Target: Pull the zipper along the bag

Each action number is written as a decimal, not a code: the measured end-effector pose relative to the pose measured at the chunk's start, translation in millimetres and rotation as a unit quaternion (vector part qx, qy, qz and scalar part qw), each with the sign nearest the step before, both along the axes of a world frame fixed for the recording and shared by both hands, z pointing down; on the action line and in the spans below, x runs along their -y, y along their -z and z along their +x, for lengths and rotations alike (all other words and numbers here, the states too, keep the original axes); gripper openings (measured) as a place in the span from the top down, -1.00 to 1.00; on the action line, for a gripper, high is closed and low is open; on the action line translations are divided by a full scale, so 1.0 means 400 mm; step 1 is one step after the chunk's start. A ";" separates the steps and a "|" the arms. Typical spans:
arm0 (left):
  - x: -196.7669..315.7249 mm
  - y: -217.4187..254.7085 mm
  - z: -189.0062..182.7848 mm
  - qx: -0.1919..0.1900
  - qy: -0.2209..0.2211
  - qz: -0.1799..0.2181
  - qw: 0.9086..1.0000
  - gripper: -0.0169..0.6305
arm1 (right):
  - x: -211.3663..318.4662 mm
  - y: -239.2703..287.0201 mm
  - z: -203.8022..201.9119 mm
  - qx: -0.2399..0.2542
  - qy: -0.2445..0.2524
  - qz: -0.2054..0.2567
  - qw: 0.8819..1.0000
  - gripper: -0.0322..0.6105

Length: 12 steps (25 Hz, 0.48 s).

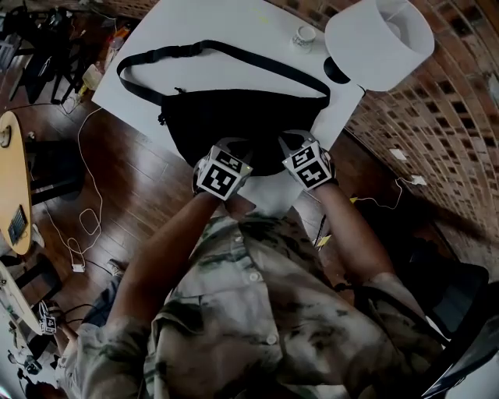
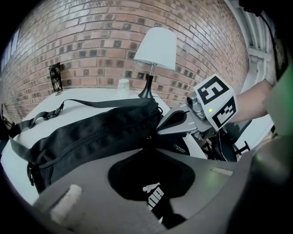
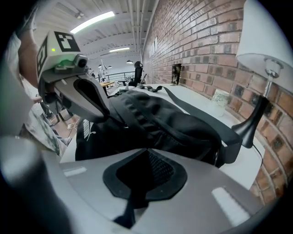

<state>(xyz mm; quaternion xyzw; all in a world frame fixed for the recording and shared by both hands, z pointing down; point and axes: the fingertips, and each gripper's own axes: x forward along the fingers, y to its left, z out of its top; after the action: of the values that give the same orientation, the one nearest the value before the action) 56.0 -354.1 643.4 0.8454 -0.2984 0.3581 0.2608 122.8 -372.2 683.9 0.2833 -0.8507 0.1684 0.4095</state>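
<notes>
Down at the near edge of the white worktop (image 1: 195, 23), the left claw (image 2: 147, 148) is pressed together on the fabric of the black bag (image 1: 234, 117). The bag lies flat on the worktop, its strap (image 1: 234, 53) looped behind. The right claw (image 3: 145, 150) likewise pinches the bag's near edge. A lamp (image 1: 382, 39) stands far right.

The right gripper (image 3: 147, 150) has its jaws together, pinching the near edge of the black bag (image 3: 169, 123), with the left gripper (image 3: 98, 107) at the bag's left end, the strap (image 3: 194, 109) behind the bag on the table (image 3: 194, 93), and a cup (image 3: 221, 98) and lamp (image 3: 251, 125) to the bag's right.
</notes>
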 end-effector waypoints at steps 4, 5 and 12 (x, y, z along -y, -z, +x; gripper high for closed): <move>0.010 0.005 -0.034 -0.014 -0.008 0.000 1.000 0.87 | 0.005 -0.005 0.005 -0.019 -0.021 -0.003 1.000 0.88; 0.011 0.007 -0.045 -0.017 -0.011 0.001 1.000 0.87 | 0.005 -0.007 0.006 -0.024 -0.025 -0.005 0.999 0.88; 0.010 0.015 -0.126 -0.040 -0.021 0.003 0.999 0.87 | 0.007 -0.007 0.008 -0.062 -0.046 -0.010 0.997 0.88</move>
<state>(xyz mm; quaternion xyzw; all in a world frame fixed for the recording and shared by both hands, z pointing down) 5.4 -358.0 637.5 0.8662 -0.2706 0.3282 0.2623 125.9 -375.1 686.6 0.3278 -0.8080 0.1782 0.4560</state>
